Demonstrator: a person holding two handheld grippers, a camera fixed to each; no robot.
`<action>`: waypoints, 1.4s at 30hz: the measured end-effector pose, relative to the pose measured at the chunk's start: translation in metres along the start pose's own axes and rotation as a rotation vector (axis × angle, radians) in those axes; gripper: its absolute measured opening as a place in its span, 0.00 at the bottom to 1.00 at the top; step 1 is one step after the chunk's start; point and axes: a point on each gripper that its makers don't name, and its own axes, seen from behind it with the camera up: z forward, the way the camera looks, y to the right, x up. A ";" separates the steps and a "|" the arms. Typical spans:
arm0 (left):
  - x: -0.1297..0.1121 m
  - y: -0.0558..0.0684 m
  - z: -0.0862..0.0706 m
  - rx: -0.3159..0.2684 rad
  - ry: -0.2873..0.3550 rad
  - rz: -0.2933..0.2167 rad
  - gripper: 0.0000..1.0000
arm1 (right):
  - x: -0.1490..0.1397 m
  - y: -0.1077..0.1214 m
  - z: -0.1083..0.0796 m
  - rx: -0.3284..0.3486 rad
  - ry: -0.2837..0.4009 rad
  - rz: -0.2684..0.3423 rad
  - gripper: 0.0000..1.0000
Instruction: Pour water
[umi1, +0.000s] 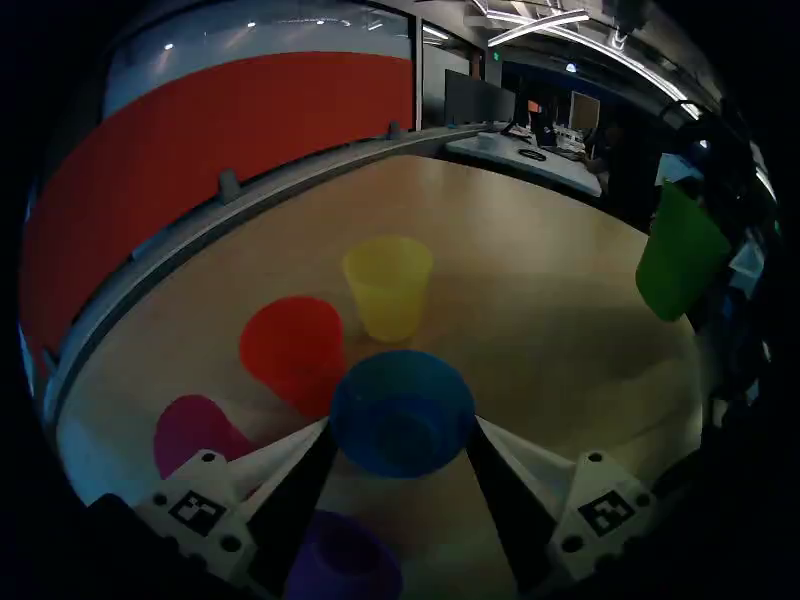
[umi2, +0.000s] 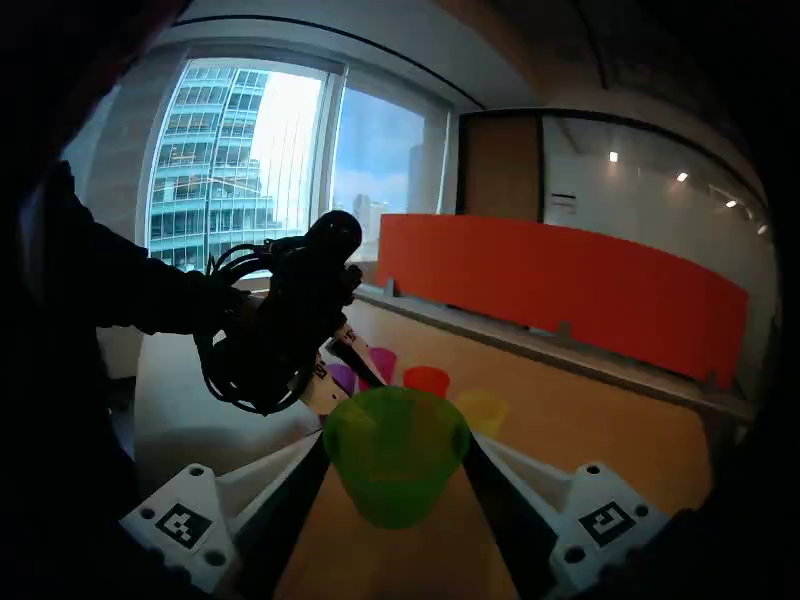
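In the left gripper view my left gripper (umi1: 402, 425) is shut on a blue cup (umi1: 402, 412), held above the wooden table (umi1: 540, 300). Beyond it stand a red cup (umi1: 292, 350), a yellow cup (umi1: 388, 286) and a magenta cup (umi1: 190, 432); a purple cup (umi1: 345, 555) sits below. The green cup (umi1: 680, 252) hangs at the far right. In the right gripper view my right gripper (umi2: 397, 455) is shut on that green cup (umi2: 395, 455), upright. The other gripper (umi2: 300, 320), held by a dark-sleeved hand, is farther off to the left, above the cups (umi2: 425, 380).
An orange partition (umi1: 230, 140) with a grey rail runs along the table's far edge. Desks with monitors (umi1: 530, 120) stand beyond. Large windows (umi2: 250, 170) lie to the left in the right gripper view. Bare tabletop stretches right of the yellow cup.
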 end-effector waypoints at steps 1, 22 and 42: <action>0.001 0.000 -0.001 0.000 0.003 0.001 0.86 | 0.000 0.000 0.000 0.000 0.000 0.000 0.92; 0.052 0.010 -0.051 0.000 0.210 0.016 0.86 | 0.002 0.000 0.004 -0.001 0.002 0.003 0.92; 0.126 0.007 -0.132 0.036 0.559 -0.009 0.86 | 0.008 0.003 0.004 -0.009 0.015 0.008 0.92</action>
